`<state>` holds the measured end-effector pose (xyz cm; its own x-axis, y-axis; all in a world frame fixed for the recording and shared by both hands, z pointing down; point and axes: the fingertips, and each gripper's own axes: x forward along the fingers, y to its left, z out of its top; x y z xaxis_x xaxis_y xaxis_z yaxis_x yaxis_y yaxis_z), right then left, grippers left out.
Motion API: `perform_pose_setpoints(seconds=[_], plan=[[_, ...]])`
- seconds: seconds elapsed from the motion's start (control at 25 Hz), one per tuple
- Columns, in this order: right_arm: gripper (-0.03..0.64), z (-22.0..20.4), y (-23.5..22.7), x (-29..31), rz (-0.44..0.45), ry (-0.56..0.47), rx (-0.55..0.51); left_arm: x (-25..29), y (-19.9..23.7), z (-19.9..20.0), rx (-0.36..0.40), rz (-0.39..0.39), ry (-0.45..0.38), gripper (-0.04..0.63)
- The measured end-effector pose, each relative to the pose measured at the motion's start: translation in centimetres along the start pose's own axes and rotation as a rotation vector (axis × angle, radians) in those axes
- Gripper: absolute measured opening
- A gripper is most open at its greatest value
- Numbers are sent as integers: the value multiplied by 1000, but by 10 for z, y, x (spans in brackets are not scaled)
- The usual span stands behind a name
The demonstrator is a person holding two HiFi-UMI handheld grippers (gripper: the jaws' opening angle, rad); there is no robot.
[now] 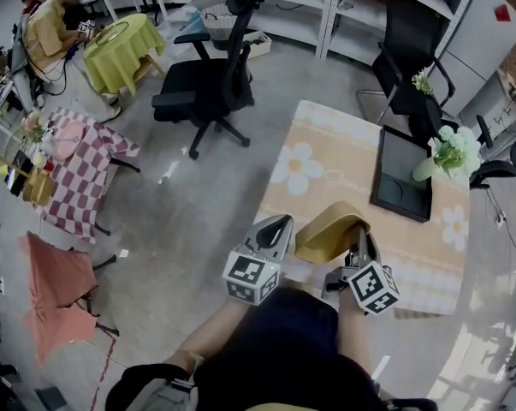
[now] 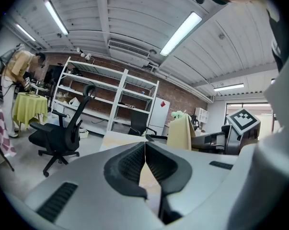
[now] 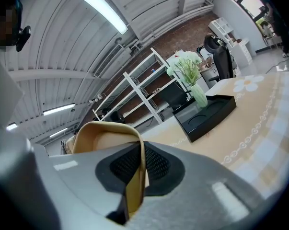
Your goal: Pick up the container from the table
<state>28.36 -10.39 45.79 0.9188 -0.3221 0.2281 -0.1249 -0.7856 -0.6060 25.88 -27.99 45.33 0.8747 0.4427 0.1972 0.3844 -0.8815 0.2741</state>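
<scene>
The container is a tan, bowl-like tub, held tilted above the near end of the table. My right gripper is shut on its rim; in the right gripper view the tan wall is pinched between the dark pads. The container also shows at the right of the left gripper view, beside the right gripper's marker cube. My left gripper hangs just left of the container, near the table's edge, shut with nothing between its jaws.
A black tray lies on the flowered tablecloth, and a vase of white flowers stands at its far right. A black office chair stands on the floor to the left, another behind the table. Shelving lines the back wall.
</scene>
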Motion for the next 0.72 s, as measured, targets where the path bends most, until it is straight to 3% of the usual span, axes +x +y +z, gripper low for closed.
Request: perform_pose_setpoints(seconds=[0.72], plan=[[11,-7,3,-8,1,-3,-8,-10,1,-7,6,-1,10,10]])
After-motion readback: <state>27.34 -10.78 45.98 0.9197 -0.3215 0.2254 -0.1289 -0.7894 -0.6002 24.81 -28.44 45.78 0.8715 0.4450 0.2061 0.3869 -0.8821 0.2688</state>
